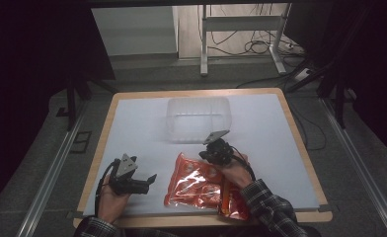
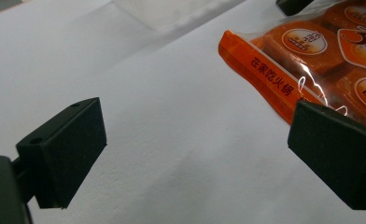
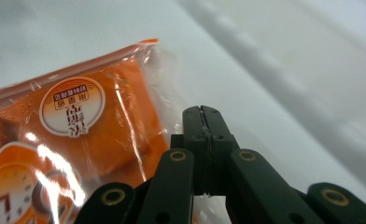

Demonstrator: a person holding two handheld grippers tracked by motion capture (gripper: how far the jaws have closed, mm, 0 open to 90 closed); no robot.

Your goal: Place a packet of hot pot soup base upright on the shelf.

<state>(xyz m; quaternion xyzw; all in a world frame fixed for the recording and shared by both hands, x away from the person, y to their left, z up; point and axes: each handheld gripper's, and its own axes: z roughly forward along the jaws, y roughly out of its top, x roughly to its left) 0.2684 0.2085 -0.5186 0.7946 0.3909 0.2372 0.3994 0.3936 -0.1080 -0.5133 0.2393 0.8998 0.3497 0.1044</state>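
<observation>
An orange packet [image 1: 196, 182] of several wrapped blocks lies on the white table top, at the front middle. My right gripper [image 1: 207, 154] sits at the packet's far right corner. In the right gripper view its jaws [image 3: 202, 114] are pressed together at the clear film edge of the packet [image 3: 83, 130], apparently pinching that edge. My left gripper [image 1: 149, 181] rests to the left of the packet, pointing towards it. In the left gripper view it [image 2: 195, 154] stands wide open over bare table, and the packet's end [image 2: 274, 79] lies just beyond the right jaw.
A clear plastic tub [image 1: 198, 118] stands behind the packet, near the middle of the white table top [image 1: 280, 148]. The wooden rim [image 1: 300, 143] frames the table. Beyond it are desk legs [image 1: 204, 44] and cables on the floor.
</observation>
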